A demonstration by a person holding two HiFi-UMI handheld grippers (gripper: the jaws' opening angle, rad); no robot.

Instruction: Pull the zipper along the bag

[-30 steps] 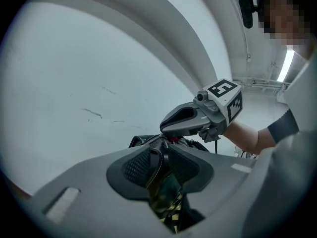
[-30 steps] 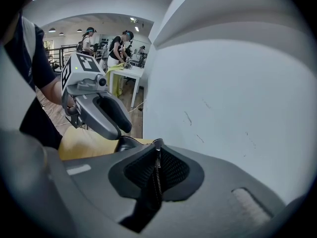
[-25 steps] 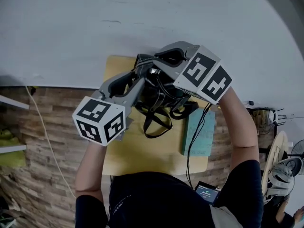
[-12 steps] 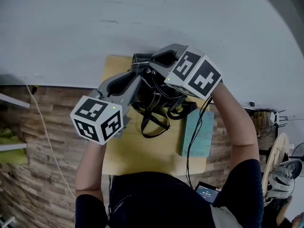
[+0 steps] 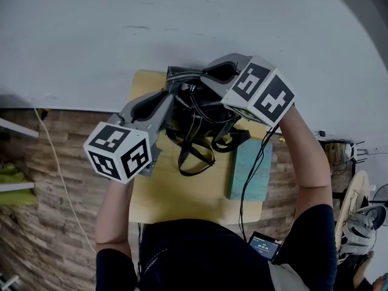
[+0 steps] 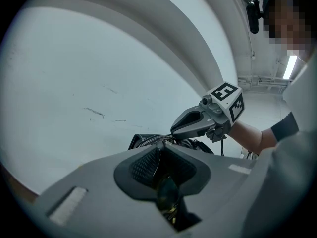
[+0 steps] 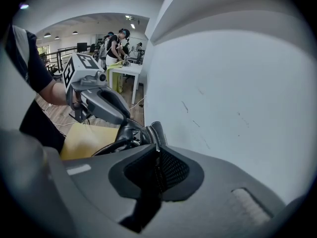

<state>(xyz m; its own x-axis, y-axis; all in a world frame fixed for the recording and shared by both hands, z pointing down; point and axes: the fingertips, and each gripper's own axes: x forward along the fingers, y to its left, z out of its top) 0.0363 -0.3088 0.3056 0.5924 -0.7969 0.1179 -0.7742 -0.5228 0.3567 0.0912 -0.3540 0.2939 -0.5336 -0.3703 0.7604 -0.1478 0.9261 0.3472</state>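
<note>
A black bag with loose straps stands on a small yellow table against a white wall. My left gripper reaches in from the left to the bag's top, its jaws closing. In the left gripper view a dark glossy zipper pull with a gold glint fills the gap between the textured pads. My right gripper comes from the right and is shut on the bag's zipper edge. The bag shows beyond those jaws, and the left gripper opposite.
A teal notebook lies on the table's right side with a black cable running over it. A small screen device sits near the person's lap. Wooden floor surrounds the table. People stand at desks far behind.
My left gripper has shifted a little to the left and back, its cube lower left than before. The right gripper swayed left and returned. The bag's top has tilted slightly toward the wall.
</note>
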